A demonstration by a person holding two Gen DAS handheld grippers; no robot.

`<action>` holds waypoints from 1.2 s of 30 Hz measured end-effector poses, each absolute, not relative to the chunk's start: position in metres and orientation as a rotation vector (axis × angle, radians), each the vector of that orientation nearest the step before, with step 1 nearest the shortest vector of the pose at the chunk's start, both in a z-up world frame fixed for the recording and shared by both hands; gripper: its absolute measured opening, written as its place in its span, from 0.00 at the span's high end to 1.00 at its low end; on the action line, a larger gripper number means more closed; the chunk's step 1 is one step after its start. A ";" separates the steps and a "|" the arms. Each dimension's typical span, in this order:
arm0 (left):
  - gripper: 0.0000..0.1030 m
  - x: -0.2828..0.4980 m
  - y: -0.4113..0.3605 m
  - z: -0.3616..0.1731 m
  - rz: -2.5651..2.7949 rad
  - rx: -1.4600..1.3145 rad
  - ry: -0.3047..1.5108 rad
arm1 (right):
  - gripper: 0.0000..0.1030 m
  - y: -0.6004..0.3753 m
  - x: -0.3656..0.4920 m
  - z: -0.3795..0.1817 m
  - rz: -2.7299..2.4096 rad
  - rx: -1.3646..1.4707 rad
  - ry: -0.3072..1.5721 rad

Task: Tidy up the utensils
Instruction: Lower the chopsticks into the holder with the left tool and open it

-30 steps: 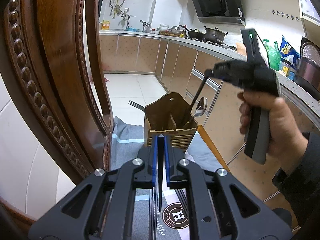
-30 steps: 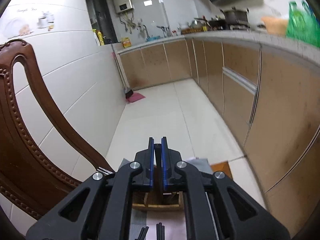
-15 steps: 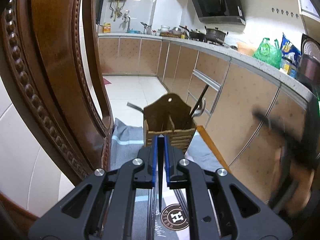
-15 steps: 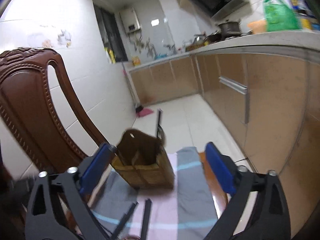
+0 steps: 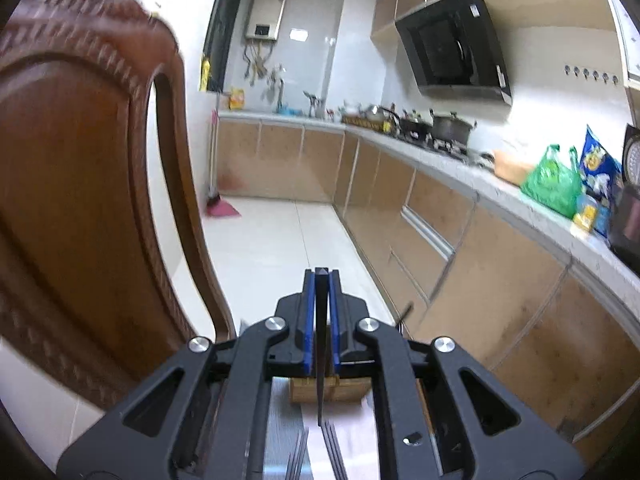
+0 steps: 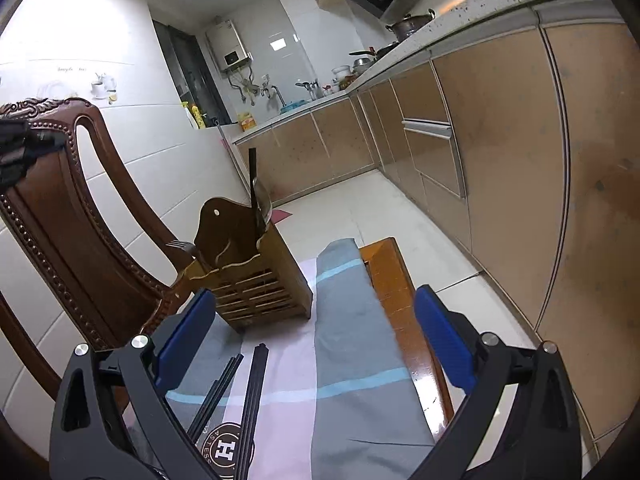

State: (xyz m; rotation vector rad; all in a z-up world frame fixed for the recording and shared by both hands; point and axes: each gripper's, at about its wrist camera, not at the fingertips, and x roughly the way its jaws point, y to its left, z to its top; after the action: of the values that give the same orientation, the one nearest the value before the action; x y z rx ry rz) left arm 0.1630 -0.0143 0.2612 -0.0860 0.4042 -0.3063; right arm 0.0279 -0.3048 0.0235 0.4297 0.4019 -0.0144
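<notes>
My left gripper (image 5: 321, 320) clenches 1 thin black chopstick (image 5: 321, 364). My right gripper (image 6: 312, 344) gapes empty, lower frame. The slatted wooden utensil holder (image 6: 256, 280), centre-left, holds several utensils; loose black chopsticks (image 6: 250, 408) remain.

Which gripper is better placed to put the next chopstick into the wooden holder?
Left. The left gripper is already shut on a black chopstick, above the wooden utensil holder. The right gripper is open and empty, low over the loose chopsticks on the cloth.
</notes>
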 end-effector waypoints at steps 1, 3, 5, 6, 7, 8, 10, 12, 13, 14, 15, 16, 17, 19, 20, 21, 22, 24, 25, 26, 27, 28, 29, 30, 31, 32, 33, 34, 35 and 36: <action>0.94 0.168 -0.016 0.269 -0.307 -0.090 0.392 | 0.06 -0.306 0.028 0.023 -0.018 0.425 0.399; 0.94 0.182 -0.021 0.279 -0.299 -0.101 0.376 | 0.06 -0.312 0.028 0.022 -0.028 0.426 0.395; 0.94 0.198 -0.027 0.283 -0.287 -0.112 0.362 | 0.06 -0.318 0.029 0.020 -0.030 0.449 0.403; 0.94 0.204 -0.029 0.281 -0.278 -0.117 0.357 | 0.06 -0.320 0.030 0.019 -0.027 0.464 0.411; 0.94 0.210 -0.032 0.279 -0.274 -0.120 0.353 | 0.06 -0.321 0.029 0.019 -0.023 0.473 0.412; 0.94 0.216 -0.035 0.275 -0.271 -0.120 0.352 | 0.06 -0.322 0.029 0.020 -0.020 0.476 0.411; 0.94 0.231 -0.040 0.258 -0.260 -0.133 0.359 | 0.06 -0.324 0.029 0.021 -0.020 0.468 0.408; 0.94 0.244 -0.042 0.237 -0.246 -0.146 0.377 | 0.06 -0.325 0.031 0.021 -0.020 0.471 0.410; 0.94 0.248 -0.041 0.226 -0.239 -0.155 0.388 | 0.06 -0.326 0.032 0.020 -0.022 0.475 0.414; 0.94 0.253 -0.042 0.217 -0.238 -0.165 0.401 | 0.06 -0.328 0.033 0.019 -0.022 0.484 0.420; 0.94 0.260 -0.043 0.203 -0.239 -0.180 0.425 | 0.06 -0.329 0.034 0.018 -0.020 0.490 0.426; 0.94 0.265 -0.044 0.190 -0.236 -0.187 0.448 | 0.06 -0.329 0.034 0.018 -0.016 0.494 0.432; 0.94 0.270 -0.046 0.174 -0.227 -0.189 0.469 | 0.06 -0.330 0.034 0.018 -0.015 0.494 0.433; 0.94 0.276 -0.048 0.153 -0.226 -0.187 0.507 | 0.06 -0.329 0.035 0.017 -0.012 0.489 0.434; 0.94 0.279 -0.048 0.144 -0.229 -0.191 0.527 | 0.06 -0.328 0.036 0.017 -0.012 0.484 0.438; 0.93 0.281 -0.048 0.134 -0.236 -0.197 0.555 | 0.06 -0.327 0.037 0.016 -0.011 0.481 0.442; 0.93 0.281 -0.048 0.127 -0.244 -0.200 0.573 | 0.06 -0.326 0.038 0.015 -0.009 0.480 0.446; 0.88 0.275 -0.047 0.123 -0.253 -0.187 0.578 | 0.06 -0.324 0.039 0.015 -0.002 0.476 0.457; 0.82 0.271 -0.048 0.123 -0.259 -0.166 0.580 | 0.06 -0.323 0.039 0.015 0.002 0.475 0.461; 0.59 0.266 -0.049 0.123 -0.261 -0.143 0.582 | 0.06 -0.322 0.040 0.014 0.004 0.474 0.462; 0.38 0.256 -0.049 0.125 -0.261 -0.116 0.571 | 0.06 -0.320 0.040 0.014 0.006 0.469 0.464; 0.33 0.245 -0.047 0.128 -0.262 -0.093 0.551 | 0.06 -0.319 0.040 0.014 0.009 0.465 0.466; 0.28 0.233 -0.046 0.131 -0.268 -0.068 0.530 | 0.06 -0.318 0.040 0.014 0.012 0.464 0.468; 0.23 0.216 -0.044 0.133 -0.276 -0.035 0.512 | 0.06 -0.316 0.040 0.014 0.017 0.460 0.470; 0.20 0.202 -0.041 0.134 -0.275 -0.013 0.498 | 0.06 -0.314 0.040 0.014 0.021 0.452 0.471; 0.16 0.180 -0.038 0.133 -0.278 0.013 0.477 | 0.06 -0.312 0.039 0.015 0.025 0.440 0.471; 0.13 0.161 -0.036 0.129 -0.282 0.036 0.465 | 0.06 -0.310 0.038 0.015 0.028 0.430 0.471; 0.12 0.148 -0.036 0.126 -0.280 0.056 0.465 | 0.06 -0.306 0.037 0.015 0.033 0.410 0.474; 0.12 0.133 -0.036 0.118 -0.273 0.086 0.472 | 0.06 -0.302 0.037 0.016 0.038 0.394 0.480; 0.12 0.115 -0.036 0.105 -0.267 0.123 0.488 | 0.06 -0.297 0.036 0.015 0.046 0.372 0.490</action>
State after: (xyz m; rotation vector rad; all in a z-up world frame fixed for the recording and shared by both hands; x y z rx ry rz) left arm 0.1155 -0.0355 0.1052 0.1228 0.4877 -0.2671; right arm 0.0363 -0.2975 0.0150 0.3724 0.4901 0.0457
